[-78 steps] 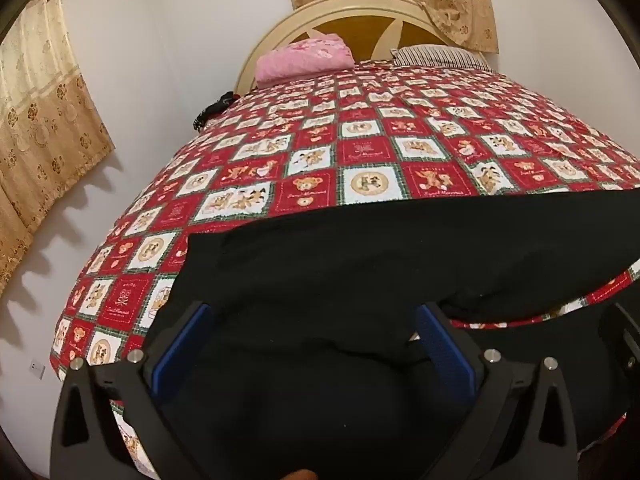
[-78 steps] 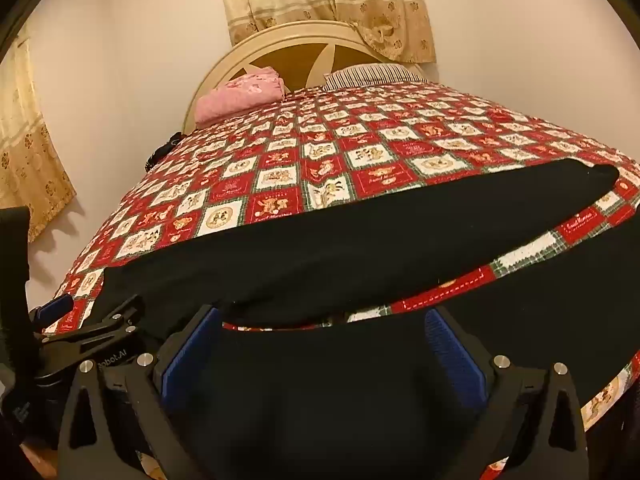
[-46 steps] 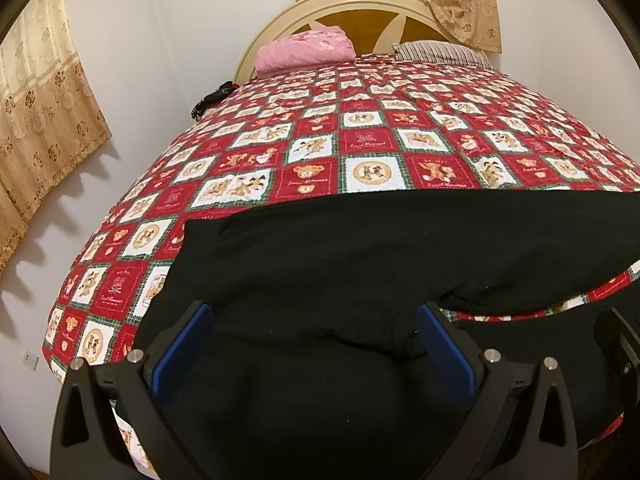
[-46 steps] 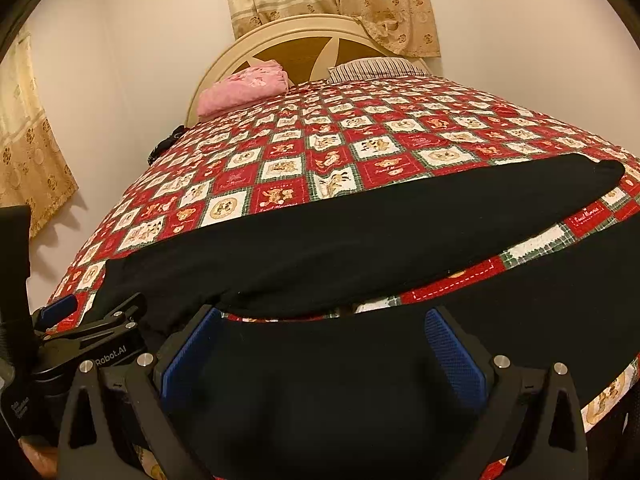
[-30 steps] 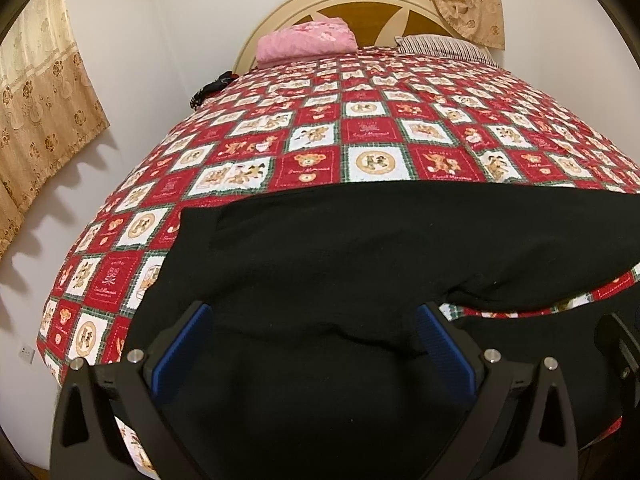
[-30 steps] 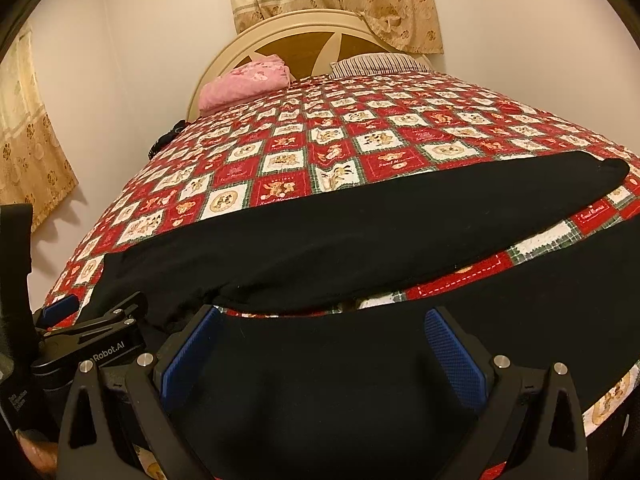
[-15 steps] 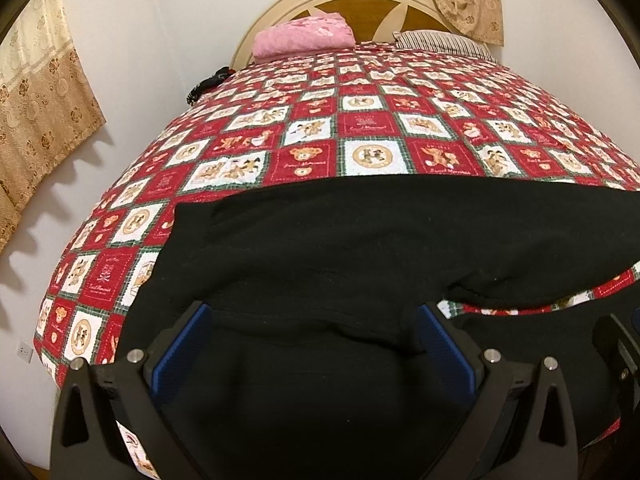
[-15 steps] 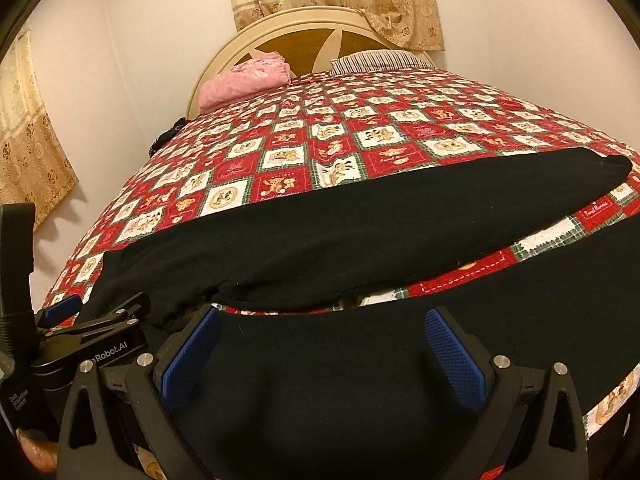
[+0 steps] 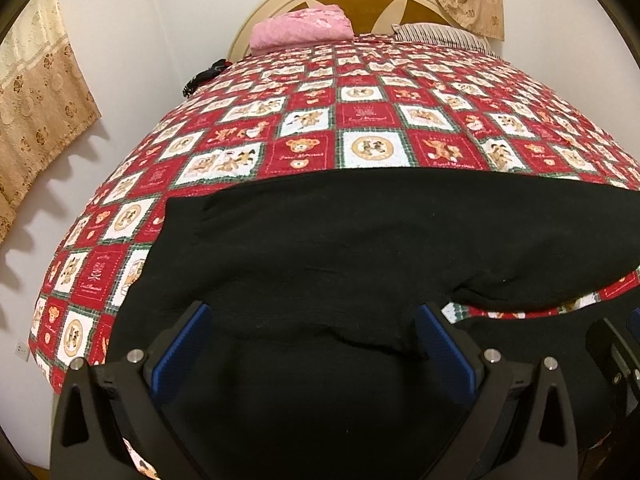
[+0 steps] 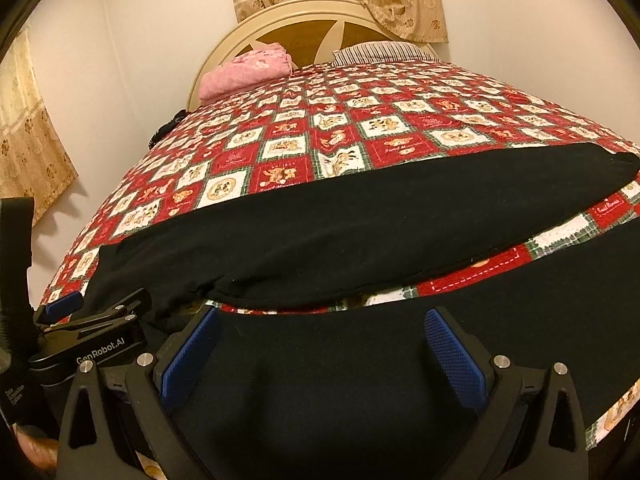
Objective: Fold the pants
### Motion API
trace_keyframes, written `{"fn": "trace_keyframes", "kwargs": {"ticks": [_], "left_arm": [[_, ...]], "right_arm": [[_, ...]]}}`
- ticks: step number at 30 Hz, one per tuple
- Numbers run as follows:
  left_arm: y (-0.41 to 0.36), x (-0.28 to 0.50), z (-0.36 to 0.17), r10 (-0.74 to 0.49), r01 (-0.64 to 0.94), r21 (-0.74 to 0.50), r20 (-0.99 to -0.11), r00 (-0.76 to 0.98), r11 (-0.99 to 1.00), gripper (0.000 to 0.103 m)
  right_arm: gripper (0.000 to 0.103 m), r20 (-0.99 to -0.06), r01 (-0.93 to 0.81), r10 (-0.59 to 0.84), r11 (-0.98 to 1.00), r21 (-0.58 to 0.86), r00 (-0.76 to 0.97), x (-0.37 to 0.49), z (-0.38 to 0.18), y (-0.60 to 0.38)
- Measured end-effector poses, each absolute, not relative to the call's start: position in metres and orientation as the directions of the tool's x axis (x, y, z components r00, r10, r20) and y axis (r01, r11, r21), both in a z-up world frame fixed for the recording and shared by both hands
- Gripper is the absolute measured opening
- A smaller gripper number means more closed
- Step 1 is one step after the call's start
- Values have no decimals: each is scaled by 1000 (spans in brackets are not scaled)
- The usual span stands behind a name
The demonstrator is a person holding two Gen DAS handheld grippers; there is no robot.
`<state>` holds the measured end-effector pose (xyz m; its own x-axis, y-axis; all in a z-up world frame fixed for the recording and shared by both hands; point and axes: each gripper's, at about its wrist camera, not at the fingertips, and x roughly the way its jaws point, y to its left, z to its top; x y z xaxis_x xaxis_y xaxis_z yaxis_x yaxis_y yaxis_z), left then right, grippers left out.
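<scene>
The pants (image 9: pixel 360 240) lie flat across the bed's (image 9: pixel 360 120) near edge, legs splayed apart. Both hand-held grippers, left (image 9: pixel 316 344) and right (image 10: pixel 320 348), hover with jaws apart (holding nothing), probably to pinch the near leg's hem.

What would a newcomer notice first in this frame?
Black pants spread across the near end of the bed, two legs split by a strip of quilt. The red bear-patterned quilt covers everything up to the headboard, where a pink bundle lies. Both hand-held grippers, left and right, are open over the cloth.
</scene>
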<state>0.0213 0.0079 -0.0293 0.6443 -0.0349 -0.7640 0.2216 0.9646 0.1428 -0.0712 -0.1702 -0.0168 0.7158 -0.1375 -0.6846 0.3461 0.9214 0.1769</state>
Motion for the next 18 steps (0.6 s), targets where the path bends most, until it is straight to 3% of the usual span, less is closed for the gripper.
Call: {"fn": "trace_keyframes", "kwargs": {"ticks": [18], "left_arm": [[12,25,-33,-31,228,148,-774,633,962,103]], "right_arm": [[102,-673,333,-155,932,144,724,-60,-7,-173]]}}
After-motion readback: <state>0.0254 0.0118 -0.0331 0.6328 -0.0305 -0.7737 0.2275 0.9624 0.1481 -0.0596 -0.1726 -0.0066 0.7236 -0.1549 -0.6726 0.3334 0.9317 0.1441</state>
